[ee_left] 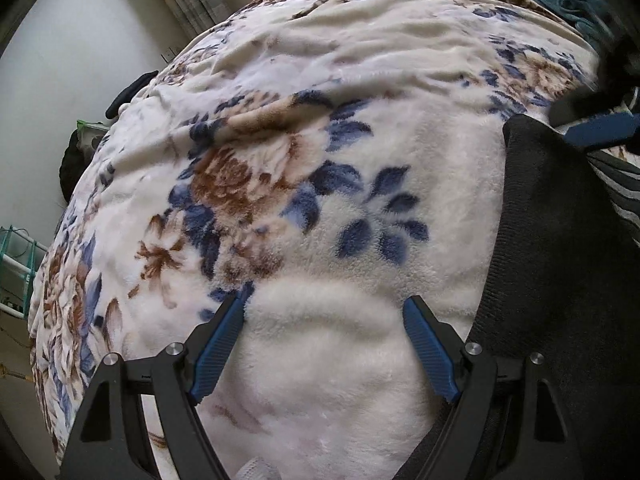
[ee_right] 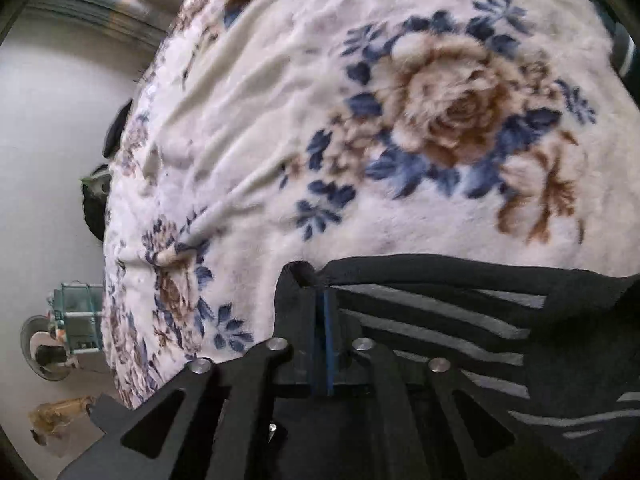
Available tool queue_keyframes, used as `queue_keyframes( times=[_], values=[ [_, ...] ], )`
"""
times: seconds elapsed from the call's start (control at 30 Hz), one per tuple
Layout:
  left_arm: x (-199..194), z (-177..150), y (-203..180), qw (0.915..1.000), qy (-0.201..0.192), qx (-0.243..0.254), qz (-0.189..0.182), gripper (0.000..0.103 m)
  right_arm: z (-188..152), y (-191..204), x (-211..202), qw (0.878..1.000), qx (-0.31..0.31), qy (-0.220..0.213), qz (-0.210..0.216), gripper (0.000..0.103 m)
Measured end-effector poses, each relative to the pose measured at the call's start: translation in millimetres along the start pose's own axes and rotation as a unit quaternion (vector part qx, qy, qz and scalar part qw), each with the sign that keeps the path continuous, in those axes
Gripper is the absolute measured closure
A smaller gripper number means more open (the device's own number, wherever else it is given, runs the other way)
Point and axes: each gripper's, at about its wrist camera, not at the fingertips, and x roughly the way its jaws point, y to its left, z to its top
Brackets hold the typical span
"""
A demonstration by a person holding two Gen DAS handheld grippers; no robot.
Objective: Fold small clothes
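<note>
My right gripper [ee_right: 325, 300] pinches the striped garment [ee_right: 440, 320] at its corner; my left gripper [ee_left: 324, 320], wide open and empty beside it, should grab the near hem.

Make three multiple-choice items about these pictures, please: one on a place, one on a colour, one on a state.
1. In the left wrist view, where is the dark garment?
A) right of the left gripper
B) left of it
C) between its fingers

2. What colour are the garment's stripes?
A) red
B) grey
C) yellow

3. How is the right gripper?
A) wide open over the blanket
B) closed on the garment
C) out of view

Key: 1 A, the dark cloth fills the right edge. 2 B, grey bands on black. 3 B, its blue pads pinch the cloth's edge.
</note>
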Motion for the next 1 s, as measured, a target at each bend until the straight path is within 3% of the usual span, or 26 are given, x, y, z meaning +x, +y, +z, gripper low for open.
queue_keyframes(
  times=[0.03,0.07,0.1,0.13,0.17,0.23,0.3,0.33,0.4,0.5,0.57,0.63,0.7,0.83,0.87,0.93,1.0],
  values=[
    [-0.2,0.1,0.6,1.0,-0.001,0.001,-0.001,0.021,-0.4,4.1,4.9,1.0,-0.009,0.0,-0.01,0.063],
    [-0.4,0.2,0.5,1.0,-0.001,0.003,-0.001,0.02,-2.4,6.7,10.9,1.0,-0.02,0.003,-0.016,0.063],
    [0.0,0.5,1.2,1.0,-0.001,0.007,-0.002,0.02,-3.7,10.5,16.8,0.998,-0.043,0.002,-0.045,0.068],
    [0.4,1.1,3.4,1.0,-0.002,0.009,-0.004,0.02,-4.9,11.6,20.5,0.992,-0.065,-0.01,-0.109,0.074],
    [-0.2,1.3,4.7,0.9999,-0.001,0.01,-0.004,0.02,-4.6,8.4,21.6,0.989,-0.065,-0.011,-0.134,0.077],
    [-3.9,2.1,9.8,0.9999,-0.001,0.011,-0.003,0.02,-5.8,-6.9,4.9,0.993,-0.019,-0.014,-0.112,0.077],
    [-16.1,1.7,21.6,1.0,-0.008,0.0,-0.002,0.02,-20.8,-21.3,-28.3,0.999,0.022,-0.025,-0.039,0.075],
    [-24.3,0.5,27.2,0.9999,-0.014,-0.006,-0.006,0.02,-36.8,-29.6,-53.2,0.999,0.033,-0.038,-0.014,0.071],
    [-43.1,-4.7,34.6,0.9995,-0.023,-0.013,-0.019,0.02,-77.1,-49.2,-101.4,0.996,0.05,-0.072,-0.022,0.048],
    [-69.4,-15.9,32.5,0.9987,-0.027,-0.007,-0.042,0.02,-161.2,-100.2,-168.9,0.983,0.112,-0.109,-0.097,0.047],
    [-85.5,-22.6,20.6,0.9975,-0.032,0.004,-0.063,0.02,-208.0,-132.1,-193.8,0.968,0.173,-0.122,-0.135,0.047],
    [-91.9,-24.6,1.7,0.9959,-0.033,0.024,-0.08,0.02,-260.8,-172.7,-213.3,0.945,0.251,-0.13,-0.167,0.047],
    [-89.4,-24.4,-24.0,0.9946,-0.037,0.053,-0.081,0.02,-301.0,-205.3,-215.5,0.928,0.312,-0.127,-0.156,0.047],
    [-51.8,-29.0,-64.8,0.9918,-0.02,0.119,-0.04,0.019,-336.3,-248.3,-205.2,0.905,0.384,-0.143,-0.117,0.047],
    [-45.1,-28.7,-63.1,0.9918,-0.023,0.12,-0.036,0.018,-334.6,-249.3,-198.6,0.903,0.388,-0.149,-0.105,0.047],
    [-38.0,-22.8,-50.1,0.9942,-0.025,0.102,-0.021,0.004,-327.0,-258.8,-185.9,0.903,0.389,-0.159,-0.087,0.047],
    [-34.7,-17.7,-37.8,0.9965,-0.016,0.081,-0.016,0.004,-317.0,-269.5,-170.0,0.903,0.392,-0.16,-0.07,0.047]
  ],
)
